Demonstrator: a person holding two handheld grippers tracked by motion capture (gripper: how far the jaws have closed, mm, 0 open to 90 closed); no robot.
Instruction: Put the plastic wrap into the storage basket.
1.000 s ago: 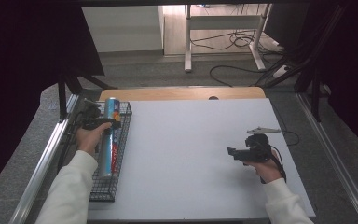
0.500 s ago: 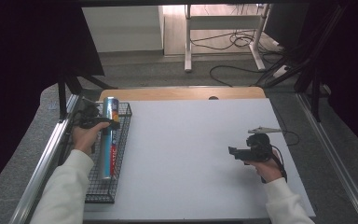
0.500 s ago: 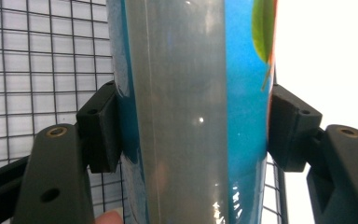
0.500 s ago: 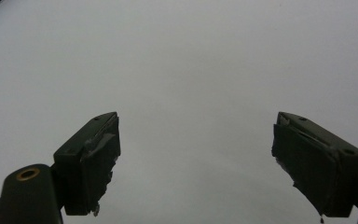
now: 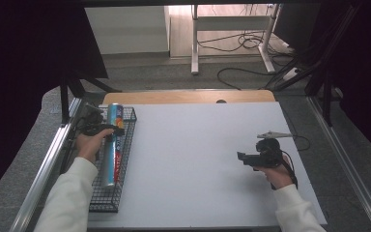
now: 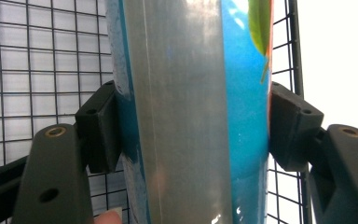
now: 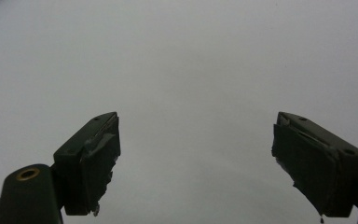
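My left gripper (image 5: 107, 129) is at the table's left edge, over the wire basket (image 5: 125, 145), jaws clamped on the blue-silver tube (image 5: 112, 154) lying lengthwise inside. Wide bare white sheet (image 5: 188, 159) btwn my hands. Right gripper (image 5: 244, 158) sits nr the right edge, jaws apart, nothing btwn them. Vs 1 s ago: left hand w/ tube sits slightly farther left; right unchanged.

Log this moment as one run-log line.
left gripper: shut on blue tube | tube: in wire basket | right gripper: open, empty, over white table
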